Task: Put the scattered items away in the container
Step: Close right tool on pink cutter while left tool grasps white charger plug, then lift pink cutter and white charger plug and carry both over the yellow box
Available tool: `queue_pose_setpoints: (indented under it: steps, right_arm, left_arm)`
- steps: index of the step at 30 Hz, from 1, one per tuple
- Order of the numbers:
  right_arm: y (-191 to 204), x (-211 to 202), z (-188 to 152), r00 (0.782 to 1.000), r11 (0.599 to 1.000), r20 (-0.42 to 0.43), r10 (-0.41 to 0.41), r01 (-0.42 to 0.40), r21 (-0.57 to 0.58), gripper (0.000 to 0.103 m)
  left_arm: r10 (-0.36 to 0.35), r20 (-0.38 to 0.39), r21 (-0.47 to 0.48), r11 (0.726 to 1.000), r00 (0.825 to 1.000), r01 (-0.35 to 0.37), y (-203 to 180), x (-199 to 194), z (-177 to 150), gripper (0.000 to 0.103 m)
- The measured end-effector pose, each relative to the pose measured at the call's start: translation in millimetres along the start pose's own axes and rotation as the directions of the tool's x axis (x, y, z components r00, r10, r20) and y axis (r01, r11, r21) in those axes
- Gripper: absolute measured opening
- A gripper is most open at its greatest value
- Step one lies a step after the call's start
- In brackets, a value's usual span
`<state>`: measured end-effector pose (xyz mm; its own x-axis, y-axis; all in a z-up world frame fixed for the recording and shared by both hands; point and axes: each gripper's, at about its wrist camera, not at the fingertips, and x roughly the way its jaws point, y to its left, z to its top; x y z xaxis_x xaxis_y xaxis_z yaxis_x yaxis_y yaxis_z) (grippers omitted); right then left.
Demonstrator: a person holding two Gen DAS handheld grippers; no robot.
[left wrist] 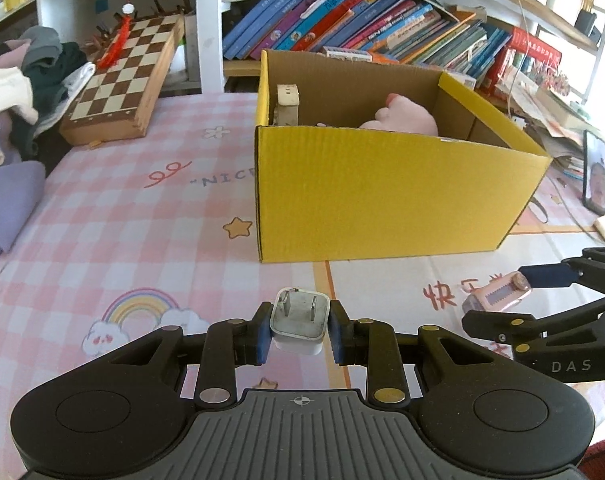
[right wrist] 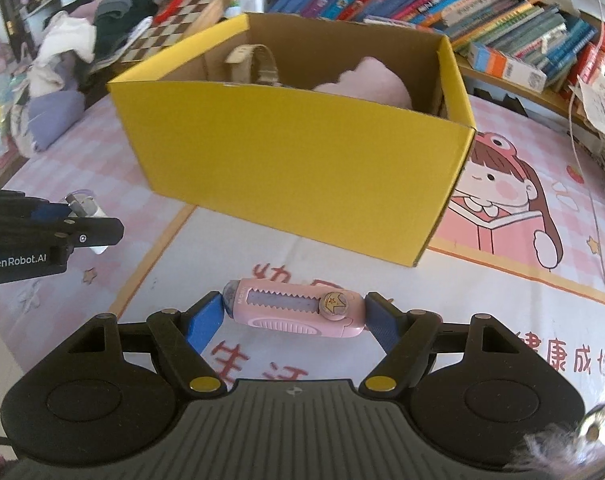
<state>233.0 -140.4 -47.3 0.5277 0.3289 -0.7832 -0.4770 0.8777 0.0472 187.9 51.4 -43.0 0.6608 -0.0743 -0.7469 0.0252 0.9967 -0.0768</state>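
1. Left hand-held gripper grips one white charger plug.
2. Right hand-held gripper clamps one pink utility knife.
3. One yellow box sits ahead of both, holding one pink plush.

We see a white square plastic wall charger with two flat metal prongs pointing up and away, gripped on its two sides and lifted off the table. A pink plastic retractable utility knife, with a toothed slider track and a round gold star button, lies crosswise, pinched at both ends, its grey tip to the left. Beyond both stands an open yellow corrugated cardboard box with a brown interior, resting on the table. Inside it we can make out a soft pink plush item and a beige strap-like object against the left wall.
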Motion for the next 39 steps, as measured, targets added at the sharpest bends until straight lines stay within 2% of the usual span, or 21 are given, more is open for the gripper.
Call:
queue_pose_setpoints:
  steps: [13, 29, 39]
  right_arm:
    - [8.2, -30.3, 3.6, 0.999, 0.998, 0.051, 0.014, -0.011, -0.060, 0.075]
    - [10.5, -65.9, 7.5, 0.990, 0.993, 0.144, 0.006, 0.011, -0.119, 0.075]
    - [4.0, -80.0, 23.5, 0.983, 0.993, 0.179, 0.032, -0.011, -0.114, 0.075]
  left_arm:
    - [-0.029, 0.084, -0.024, 0.999, 0.996, 0.031, 0.1, -34.8, 2.3, 0.027]
    - [-0.072, 0.184, 0.038, 0.997, 0.980, 0.066, -15.6, -72.1, 8.4, 0.027]
    - [-0.083, 0.221, 0.090, 0.994, 0.972, 0.064, -19.5, -81.8, 21.3, 0.027]
